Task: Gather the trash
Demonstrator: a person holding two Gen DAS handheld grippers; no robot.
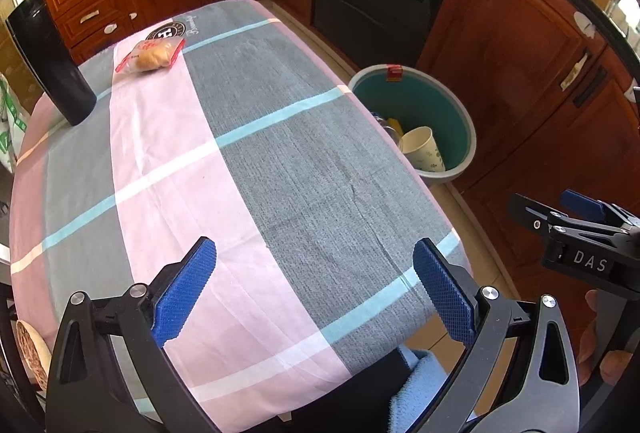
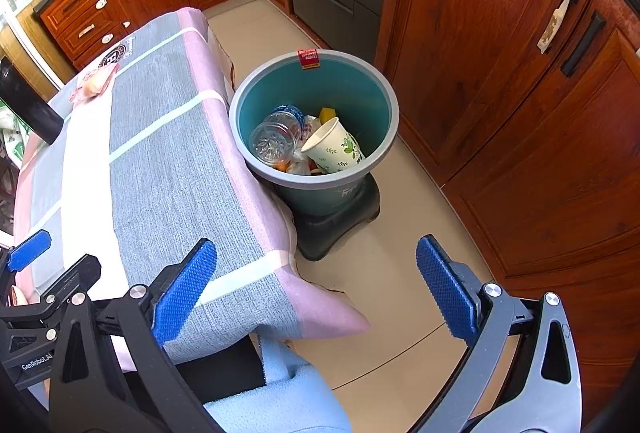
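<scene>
Both claws gape wide and hold nothing. The left claw [image 1: 314, 289] hangs over the near end of the table [image 1: 280, 161]; far ahead of it, to the left, lies a bun packet [image 1: 152, 54], with a black cylinder [image 1: 52, 61] further left. The right claw [image 2: 316, 289] sits past the table's corner, above the floor. Ahead of it stands the bin [image 2: 314, 73] on a black stool [image 2: 340, 221], touching the tablecloth, with 1 paper cup [image 2: 334, 147] and 1 clear bottle [image 2: 276, 137] inside.

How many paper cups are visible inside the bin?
1. The paper cup lies tilted in the teal bin, beside a clear plastic bottle. More cups may be hidden under the trash.
</scene>
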